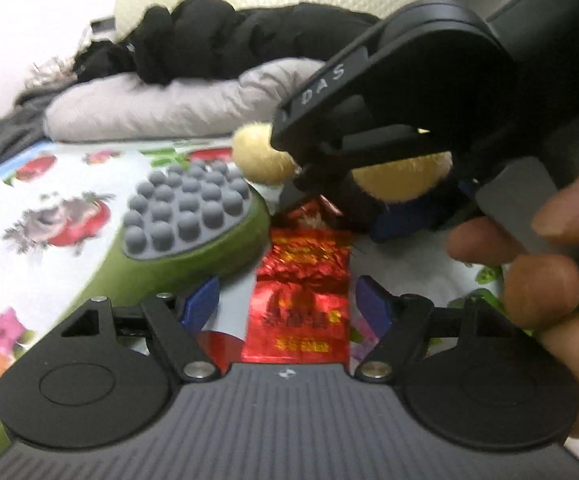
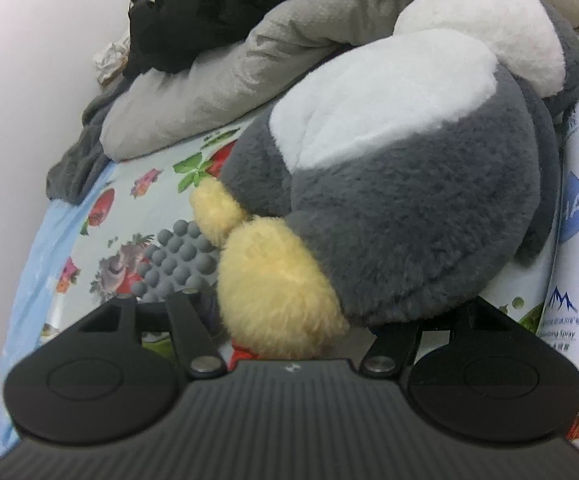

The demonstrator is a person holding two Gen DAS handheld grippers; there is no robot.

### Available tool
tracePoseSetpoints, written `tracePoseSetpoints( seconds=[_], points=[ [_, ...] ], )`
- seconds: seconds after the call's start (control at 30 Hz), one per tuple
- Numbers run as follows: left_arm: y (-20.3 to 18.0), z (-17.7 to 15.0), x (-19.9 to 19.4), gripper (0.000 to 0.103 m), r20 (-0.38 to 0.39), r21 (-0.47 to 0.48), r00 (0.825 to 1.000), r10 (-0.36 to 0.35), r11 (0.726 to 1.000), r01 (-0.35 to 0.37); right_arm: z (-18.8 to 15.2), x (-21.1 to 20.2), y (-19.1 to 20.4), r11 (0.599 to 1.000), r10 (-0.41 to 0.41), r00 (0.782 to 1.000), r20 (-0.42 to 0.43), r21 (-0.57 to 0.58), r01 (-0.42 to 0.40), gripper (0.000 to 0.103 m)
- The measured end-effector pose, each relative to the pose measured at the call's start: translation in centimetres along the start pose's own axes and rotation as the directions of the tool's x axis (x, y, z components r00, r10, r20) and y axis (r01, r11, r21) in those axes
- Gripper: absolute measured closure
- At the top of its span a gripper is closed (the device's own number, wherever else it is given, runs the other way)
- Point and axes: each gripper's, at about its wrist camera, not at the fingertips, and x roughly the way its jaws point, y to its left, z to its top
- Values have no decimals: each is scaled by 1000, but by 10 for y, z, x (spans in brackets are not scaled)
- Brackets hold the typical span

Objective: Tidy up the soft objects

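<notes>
A grey and white plush penguin (image 2: 389, 184) with yellow feet (image 2: 273, 292) lies on the flowered bedsheet (image 2: 137, 184). It fills the right wrist view, and its body hides my right gripper's fingertips. In the left wrist view my right gripper (image 1: 369, 184) comes in from the upper right over the penguin's yellow feet (image 1: 393, 178), and its blue pads (image 1: 385, 224) show beneath the plush. My left gripper (image 1: 287, 304) is open, its blue pads (image 1: 201, 304) on either side of a red foil packet (image 1: 301, 280) on the sheet, not touching it.
A green massager with grey nubs (image 1: 185, 208) lies left of the packet. A grey pillow (image 1: 161, 108) and black clothing (image 1: 225, 44) lie behind. A white spray can (image 2: 577, 240) lies right of the penguin. The bed edge (image 2: 13, 280) is at left.
</notes>
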Motion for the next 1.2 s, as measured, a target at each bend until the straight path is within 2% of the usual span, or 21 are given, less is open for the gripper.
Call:
tracePoseSetpoints(
  seconds=[0.1, 0.27, 0.37, 0.53, 0.63, 0.8, 1.07, 1.2],
  points=[
    [2, 1, 6, 25, -19, -12, 1000, -5, 1000, 5, 3, 5, -2, 1000, -2, 1000, -11, -19, 1, 37],
    [5, 3, 13, 31, -15, -19, 1000, -19, 1000, 18, 9, 12, -9, 999, 28, 999, -31, 24, -27, 38],
    [6, 5, 15, 43, -6, -13, 999, -42, 999, 42, 11, 16, -11, 999, 36, 999, -40, 39, -35, 42],
    [8, 8, 16, 44, 5, -26, 998, -65, 998, 66, 15, 20, -15, 997, 56, 997, -54, 58, -52, 62],
    [13, 7, 12, 44, 13, -33, 996, -90, 995, 90, 15, 20, -14, 996, 74, 996, -59, 57, -70, 66],
    [12, -3, -8, 44, 13, -28, 994, -107, 994, 107, 10, 12, -12, 996, 72, 995, -68, 56, -69, 70],
    [18, -30, -63, 44, -55, -109, 989, -136, 986, 129, -10, -18, -18, 996, 57, 994, -91, 79, -50, 73],
    [25, -43, -99, 44, -76, -157, 989, -127, 981, 114, -26, -37, -15, 996, 51, 993, -103, 78, -43, 73]
  ],
)
